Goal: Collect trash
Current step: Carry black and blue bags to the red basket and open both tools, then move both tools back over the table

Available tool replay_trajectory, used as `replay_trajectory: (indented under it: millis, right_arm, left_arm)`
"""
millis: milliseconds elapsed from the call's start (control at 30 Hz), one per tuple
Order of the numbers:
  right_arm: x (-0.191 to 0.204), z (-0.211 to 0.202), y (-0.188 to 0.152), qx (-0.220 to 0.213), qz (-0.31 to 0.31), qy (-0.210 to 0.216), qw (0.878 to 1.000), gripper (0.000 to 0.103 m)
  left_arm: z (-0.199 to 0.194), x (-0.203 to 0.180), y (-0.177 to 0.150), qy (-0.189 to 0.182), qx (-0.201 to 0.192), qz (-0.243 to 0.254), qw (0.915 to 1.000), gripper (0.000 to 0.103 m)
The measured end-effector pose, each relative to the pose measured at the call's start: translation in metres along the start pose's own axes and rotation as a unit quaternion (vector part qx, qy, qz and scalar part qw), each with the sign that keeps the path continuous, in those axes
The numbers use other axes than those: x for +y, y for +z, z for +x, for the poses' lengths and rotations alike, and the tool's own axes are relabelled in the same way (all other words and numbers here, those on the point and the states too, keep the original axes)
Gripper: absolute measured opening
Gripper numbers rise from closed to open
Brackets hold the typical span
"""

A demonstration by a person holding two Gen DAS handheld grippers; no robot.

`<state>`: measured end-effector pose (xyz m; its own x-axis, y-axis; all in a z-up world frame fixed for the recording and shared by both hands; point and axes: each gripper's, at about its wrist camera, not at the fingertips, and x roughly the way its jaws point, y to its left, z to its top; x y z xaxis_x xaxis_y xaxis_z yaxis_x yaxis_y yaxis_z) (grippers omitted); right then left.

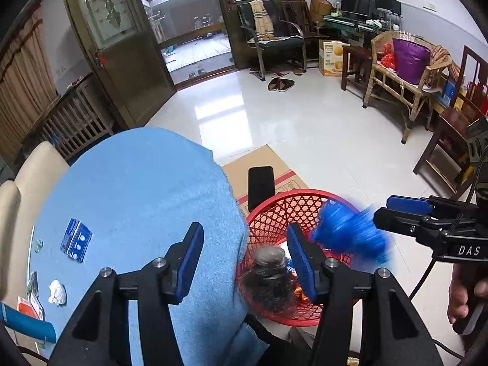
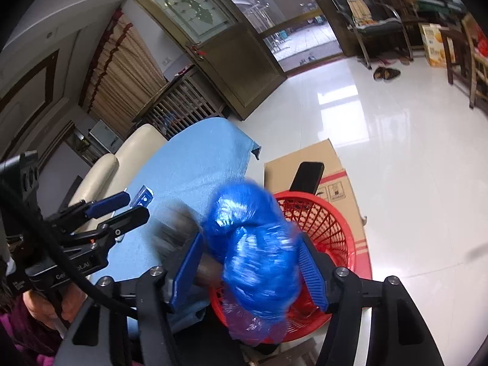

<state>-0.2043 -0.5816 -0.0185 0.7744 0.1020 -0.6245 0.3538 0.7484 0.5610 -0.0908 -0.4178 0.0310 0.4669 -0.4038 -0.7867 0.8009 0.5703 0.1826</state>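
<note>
Blue bag, blurred between parted right gripper jaws, and dark lump, below released left gripper: red basket rim may be clipped, spilling either.

basket right of table, phone behind

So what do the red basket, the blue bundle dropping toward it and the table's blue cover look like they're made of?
Red basket: moulded plastic, slightly glossy, going by its rigid open lattice wall.
Blue bundle: thin plastic film, probably a crumpled bag; shiny crinkles, though motion blur leaves it uncertain.
Blue cover: matte, fuzzy cloth, towel-like, draping over the table edge.
</note>
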Motion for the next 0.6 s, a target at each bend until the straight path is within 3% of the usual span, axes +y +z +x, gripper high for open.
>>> replay_trajectory:
  millis: [167, 233, 400, 600]
  right_arm:
    - [0.000, 0.000, -0.003, 0.001, 0.007, 0.005, 1.000, 0.067]
    - [0.002, -0.002, -0.003, -0.002, 0.002, 0.005, 1.000, 0.067]
    - [0.016, -0.002, -0.002, -0.003, -0.013, 0.011, 1.000, 0.067]
    - [0.034, 0.001, -0.004, 0.000, -0.032, 0.017, 0.999, 0.067]
  left_arm:
    - [-0.007, 0.007, -0.007, 0.014, -0.004, -0.004, 0.9999, 0.061]
    - [-0.013, 0.013, -0.009, 0.032, -0.011, -0.009, 0.9994, 0.071]
    - [-0.034, 0.028, -0.014, 0.090, -0.034, -0.013, 0.9952, 0.071]
    - [-0.057, 0.047, -0.021, 0.132, -0.061, -0.023, 0.9891, 0.071]
